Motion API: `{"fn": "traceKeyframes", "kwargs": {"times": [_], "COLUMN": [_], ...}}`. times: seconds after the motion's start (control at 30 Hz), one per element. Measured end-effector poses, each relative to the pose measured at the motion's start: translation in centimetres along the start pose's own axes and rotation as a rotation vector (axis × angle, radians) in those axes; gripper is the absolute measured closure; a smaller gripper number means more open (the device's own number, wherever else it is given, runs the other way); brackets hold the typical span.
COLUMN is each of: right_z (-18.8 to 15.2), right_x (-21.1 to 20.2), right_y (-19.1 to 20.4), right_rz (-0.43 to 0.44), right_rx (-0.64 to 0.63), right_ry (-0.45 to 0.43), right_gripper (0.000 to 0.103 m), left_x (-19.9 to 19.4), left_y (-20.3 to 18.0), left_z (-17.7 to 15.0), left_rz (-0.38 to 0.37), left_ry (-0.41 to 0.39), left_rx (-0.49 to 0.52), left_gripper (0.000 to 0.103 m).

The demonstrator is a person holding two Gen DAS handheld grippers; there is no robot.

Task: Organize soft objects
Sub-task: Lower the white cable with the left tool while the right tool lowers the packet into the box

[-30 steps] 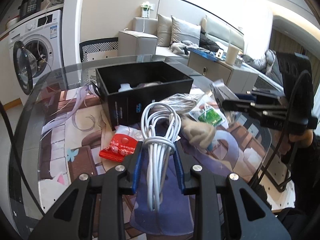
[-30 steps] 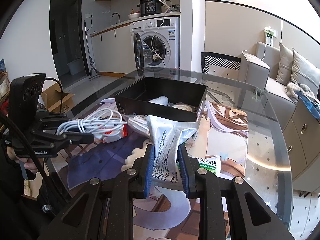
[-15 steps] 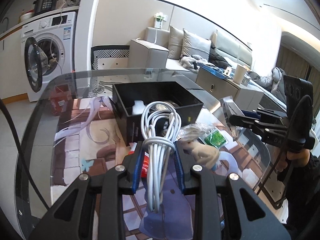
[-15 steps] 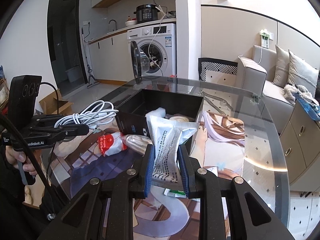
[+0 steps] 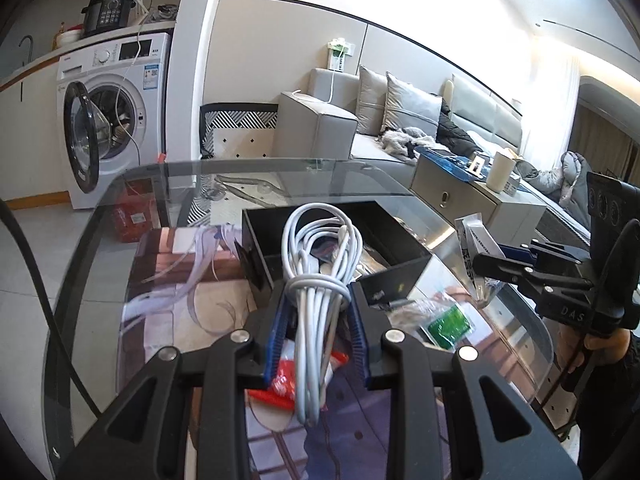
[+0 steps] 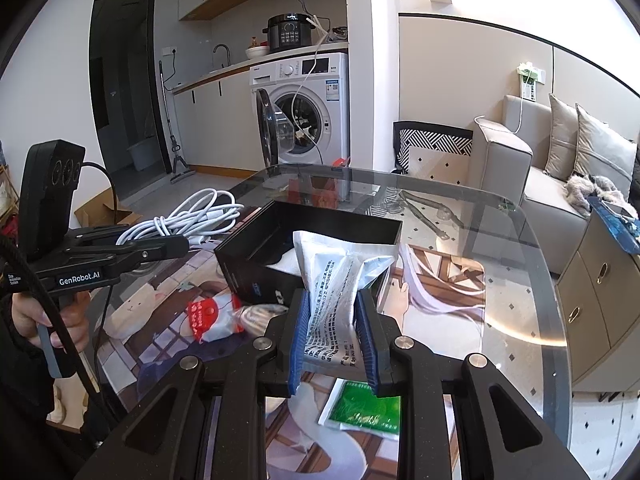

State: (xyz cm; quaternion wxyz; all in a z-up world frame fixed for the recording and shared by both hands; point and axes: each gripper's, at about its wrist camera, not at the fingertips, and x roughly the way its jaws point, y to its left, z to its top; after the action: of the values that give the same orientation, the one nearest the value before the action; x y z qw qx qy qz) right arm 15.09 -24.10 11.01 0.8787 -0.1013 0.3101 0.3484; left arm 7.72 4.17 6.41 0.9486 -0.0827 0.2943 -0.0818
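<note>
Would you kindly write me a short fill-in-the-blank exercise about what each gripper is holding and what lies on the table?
1. The left gripper is shut on a coiled white ____.
2. The right gripper grips a white printed pouch in front of the ____ box.
3. The packet lying flat on the glass table below the right gripper is ____.

Missing words: cable; black; green

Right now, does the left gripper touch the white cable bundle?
Touching. In the left wrist view the left gripper is closed on the white cable bundle, with both blue pads pressed against its wrapped middle.
</note>
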Motion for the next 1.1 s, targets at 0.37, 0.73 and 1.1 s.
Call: {"fn": "traceKeyframes", "kwargs": {"times": [0.37,0.73,1.1], "right_z": [2.1,3.6,4.3], "right_x": [2.2,4.1,6.9], "right_y": [-0.9,-1.4,-1.5], "right_rz": [0.002,0.004,0.013], "right_rx": [0.018,0.022,0.024], "right_ry": [-0.004,0.001,0.002], "right_gripper": [0.079,0.079,0.079], "left_x": [2.4,5.3,8.3], "left_y": [0.2,0.1,-0.2], "left_z": [2.5,3.7,4.2], "left_rz": [0.033,0.048,0.051], "left_ry": [-0.007,0.019,0.062], "left_rx": [0.010,0.025,0.040], "left_gripper": [0.076,0.076,0.076]}}
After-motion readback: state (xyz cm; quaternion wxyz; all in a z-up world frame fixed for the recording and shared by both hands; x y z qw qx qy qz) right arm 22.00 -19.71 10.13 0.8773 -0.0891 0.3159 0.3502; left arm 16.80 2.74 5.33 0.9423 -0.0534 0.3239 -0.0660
